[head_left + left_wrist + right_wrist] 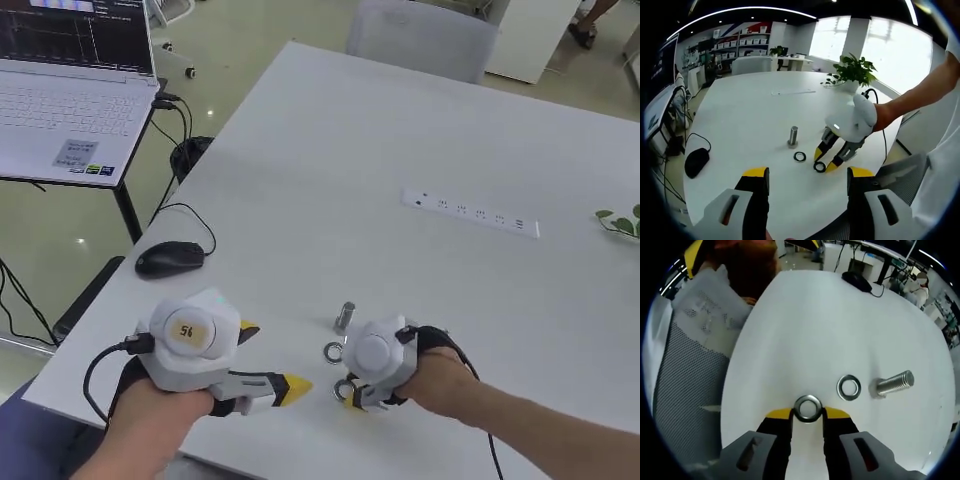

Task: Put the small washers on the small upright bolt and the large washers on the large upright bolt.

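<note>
Left tool (272,357): white-bodied two-jaw tool with yellow tips, nearest the head camera. Its jaws are spread wide with nothing between them, and it hovers low over the near table edge, pointed at the work.
Right tool (808,414): matching white tool with yellow tips. Its jaws are drawn in on either side of a washer, with the tips against its rim as far as can be told.
Held washer (808,408): flat silver metal ring, level between the right tips, at or just above the table. Whether it is lifted cannot be told.
Second washer (849,387): flat silver metal ring, loose on the table between the held one and the bolt, touching neither.
Bolt (892,383): short silver threaded steel bolt, upright on its head, just beyond the second washer. Its size class, large or small, cannot be told.
Table (330,150): broad white top carrying all of the above.
Step in hand: judged as carrying the held washer to the bolt.
Handling advice: keep the ring level and raise it above the bolt tip. Centre the hole over the shank before releasing, and pass clear of the second washer. A sideways knock may topple the bolt, so the free tool could steady it.
</note>
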The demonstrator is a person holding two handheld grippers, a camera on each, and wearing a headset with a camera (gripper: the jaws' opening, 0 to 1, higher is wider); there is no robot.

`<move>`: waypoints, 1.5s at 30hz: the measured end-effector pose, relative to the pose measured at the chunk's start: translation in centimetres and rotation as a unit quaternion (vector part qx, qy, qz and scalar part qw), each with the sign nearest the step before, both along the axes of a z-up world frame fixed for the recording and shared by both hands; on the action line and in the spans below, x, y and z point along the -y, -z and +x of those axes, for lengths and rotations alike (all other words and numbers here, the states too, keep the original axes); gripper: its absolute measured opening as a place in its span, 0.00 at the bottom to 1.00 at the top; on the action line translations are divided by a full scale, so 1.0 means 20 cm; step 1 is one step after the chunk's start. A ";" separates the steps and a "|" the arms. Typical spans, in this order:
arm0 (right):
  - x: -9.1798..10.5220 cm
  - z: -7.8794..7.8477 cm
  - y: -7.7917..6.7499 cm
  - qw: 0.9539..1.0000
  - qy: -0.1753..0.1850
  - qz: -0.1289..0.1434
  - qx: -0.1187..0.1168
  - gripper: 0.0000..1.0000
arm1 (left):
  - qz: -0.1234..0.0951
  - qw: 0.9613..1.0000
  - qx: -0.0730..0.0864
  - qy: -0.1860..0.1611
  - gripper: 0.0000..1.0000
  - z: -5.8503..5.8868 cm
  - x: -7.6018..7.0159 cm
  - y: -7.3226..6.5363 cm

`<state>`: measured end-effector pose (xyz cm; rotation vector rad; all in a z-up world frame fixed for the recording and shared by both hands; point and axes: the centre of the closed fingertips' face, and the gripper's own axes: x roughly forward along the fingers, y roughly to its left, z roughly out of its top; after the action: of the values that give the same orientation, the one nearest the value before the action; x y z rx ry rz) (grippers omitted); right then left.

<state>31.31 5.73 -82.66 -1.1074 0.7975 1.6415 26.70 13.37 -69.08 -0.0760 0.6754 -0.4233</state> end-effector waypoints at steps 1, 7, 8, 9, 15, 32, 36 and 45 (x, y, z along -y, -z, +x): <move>0.00 0.00 0.00 1.000 0.001 0.001 0.000 0.24 | 0.000 1.000 0.000 0.000 0.62 0.00 0.00 0.00; 0.01 0.00 0.00 1.000 0.009 0.001 -0.004 0.24 | 0.001 1.000 0.001 -0.004 0.62 -0.01 -0.02 -0.01; 0.01 0.00 0.00 1.000 0.008 0.002 -0.004 0.24 | 0.001 1.000 0.001 -0.006 0.62 -0.01 -0.03 -0.01; 0.01 0.00 0.00 1.000 0.005 0.003 -0.005 0.25 | 0.001 1.000 0.000 -0.008 0.62 -0.02 -0.04 -0.01; 0.00 -0.02 -0.01 0.999 -0.054 0.007 -0.004 0.29 | 0.001 1.000 -0.003 -0.010 0.62 -0.03 -0.04 0.00; 0.01 -0.02 -0.01 0.993 -0.121 -0.004 0.006 0.24 | 0.000 1.000 -0.002 -0.011 0.62 -0.02 -0.04 0.01; 0.03 -0.02 -0.01 0.995 -0.096 -0.003 0.002 0.23 | 0.001 1.000 -0.003 -0.012 0.62 -0.03 -0.05 0.00; 0.07 0.03 -0.04 0.999 -0.052 0.009 -0.002 0.23 | 0.000 1.000 -0.004 -0.012 0.62 -0.03 -0.05 0.01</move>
<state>31.84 4.43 -81.76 -1.1500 0.7367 1.7349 26.19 14.34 -69.26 -0.0863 0.6814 -0.4006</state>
